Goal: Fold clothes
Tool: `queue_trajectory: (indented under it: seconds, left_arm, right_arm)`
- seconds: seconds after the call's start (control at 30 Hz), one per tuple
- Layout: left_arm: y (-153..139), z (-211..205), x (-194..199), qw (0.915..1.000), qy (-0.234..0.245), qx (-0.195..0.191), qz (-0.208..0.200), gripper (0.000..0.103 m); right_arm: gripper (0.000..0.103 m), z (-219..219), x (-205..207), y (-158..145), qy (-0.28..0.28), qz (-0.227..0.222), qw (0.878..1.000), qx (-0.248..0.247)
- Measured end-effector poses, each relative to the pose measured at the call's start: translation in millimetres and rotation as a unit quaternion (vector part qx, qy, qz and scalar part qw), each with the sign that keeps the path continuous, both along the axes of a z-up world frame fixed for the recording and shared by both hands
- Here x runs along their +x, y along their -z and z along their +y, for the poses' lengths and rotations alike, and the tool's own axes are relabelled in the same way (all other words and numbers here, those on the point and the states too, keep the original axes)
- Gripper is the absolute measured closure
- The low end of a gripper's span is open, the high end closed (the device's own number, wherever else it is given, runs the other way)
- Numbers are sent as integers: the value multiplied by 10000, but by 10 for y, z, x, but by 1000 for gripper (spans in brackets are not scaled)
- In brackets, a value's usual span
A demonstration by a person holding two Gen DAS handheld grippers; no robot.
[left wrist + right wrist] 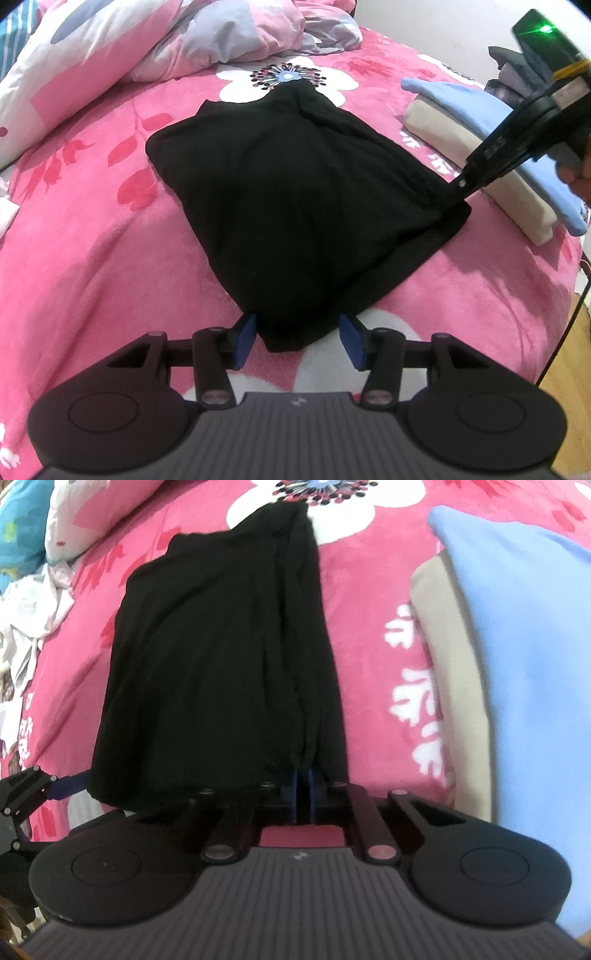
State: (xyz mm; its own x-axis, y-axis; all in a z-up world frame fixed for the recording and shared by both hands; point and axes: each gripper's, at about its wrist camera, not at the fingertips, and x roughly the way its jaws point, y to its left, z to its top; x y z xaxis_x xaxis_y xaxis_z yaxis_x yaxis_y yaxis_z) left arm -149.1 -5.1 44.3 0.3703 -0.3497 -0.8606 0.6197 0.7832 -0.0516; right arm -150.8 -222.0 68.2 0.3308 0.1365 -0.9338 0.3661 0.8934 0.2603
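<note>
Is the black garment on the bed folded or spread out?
Folded. The black garment lies as a compact rectangle on the pink blanket, with layered edges along one side.

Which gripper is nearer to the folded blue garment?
Right. The right gripper pinches the black garment at the corner beside the blue garment. The left gripper straddles the black garment's opposite corner, farther away.

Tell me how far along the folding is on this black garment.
Done: a blue garment lies folded on a beige one. In hand: the black garment lies partly folded on the pink blanket; the right gripper is shut on its near right corner, and the left gripper is open around the near left corner. Left: gripping there, folding, stacking.
</note>
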Motion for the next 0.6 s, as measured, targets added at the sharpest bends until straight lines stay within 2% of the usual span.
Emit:
queue_trajectory:
  seconds: [0.23, 0.4, 0.47, 0.57, 0.6]
  left_arm:
    - [45, -12, 44, 9999, 5, 144, -92, 54]
    - [69, 11, 75, 9998, -6, 196, -72, 73]
    - [83, 7, 53, 9994, 96, 290, -130, 88]
    - [42, 10, -10, 9984, 264, 374, -345, 97]
    - [-4, 12, -41, 9978, 304, 386, -456, 97]
  right_arm:
    - [100, -132, -90, -86, 243, -58, 9996, 90]
    - [100, -151, -78, -122, 274, -59, 9995, 111]
    - [100, -165, -99, -150, 302, -77, 9994, 157]
    - [101, -210, -137, -244, 380, -108, 9989, 267]
    - [101, -228, -147, -293, 424, -136, 9985, 318]
